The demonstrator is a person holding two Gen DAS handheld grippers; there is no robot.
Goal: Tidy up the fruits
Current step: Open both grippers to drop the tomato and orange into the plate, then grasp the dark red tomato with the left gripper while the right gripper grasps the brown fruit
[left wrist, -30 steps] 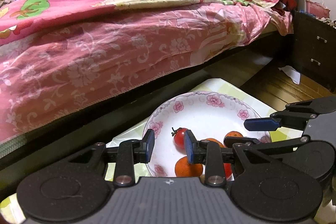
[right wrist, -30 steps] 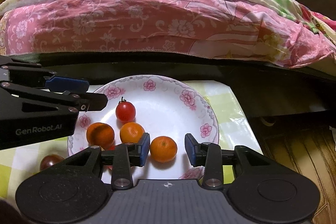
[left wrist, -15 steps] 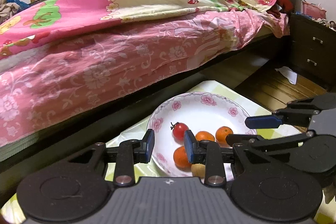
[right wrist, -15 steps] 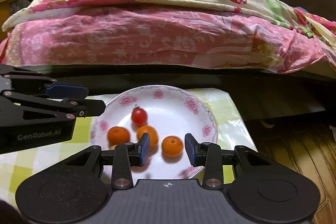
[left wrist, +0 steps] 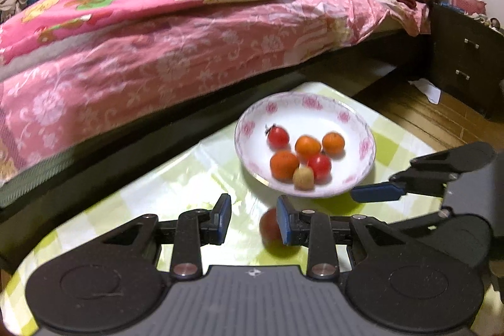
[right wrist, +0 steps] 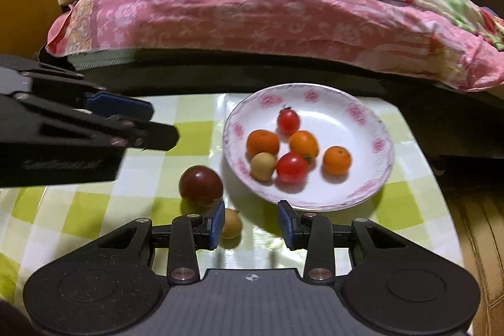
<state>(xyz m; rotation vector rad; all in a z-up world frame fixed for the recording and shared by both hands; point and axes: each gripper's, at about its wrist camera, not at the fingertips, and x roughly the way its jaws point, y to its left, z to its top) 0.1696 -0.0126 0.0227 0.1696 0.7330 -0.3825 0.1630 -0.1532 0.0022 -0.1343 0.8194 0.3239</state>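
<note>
Fruits, bench-top lot. Dark red round fruit (right wrist: pixel 200 185): lies on the bench (right wrist: pixel 94 203) just left of the plate (right wrist: pixel 375 122), outside it; in the left wrist view it is blurred and half hidden behind a fingertip. Small tan fruit (right wrist: pixel 231 223): on the bench just beside the dark one, partly covered by a blue pad (right wrist: pixel 217 224).

Plate: white, pink flowers on the rim. Holds three orange fruits (right wrist: pixel 262 143), two red tomatoes (right wrist: pixel 288 122) and one tan fruit (right wrist: pixel 263 166), clustered and slightly blurred; whether they touch cannot be told.

Right hand-held gripper (right wrist: pixel 252 224): fingers parted wide, nothing between them, over the bench at the plate's near edge.

Left hand-held gripper (left wrist: pixel 253 221): fingers equally parted, gripping nothing.

Bench: checked yellow-green and white cloth. Beyond it, a bed (left wrist: pixel 157 46) with pink floral covers.
</note>
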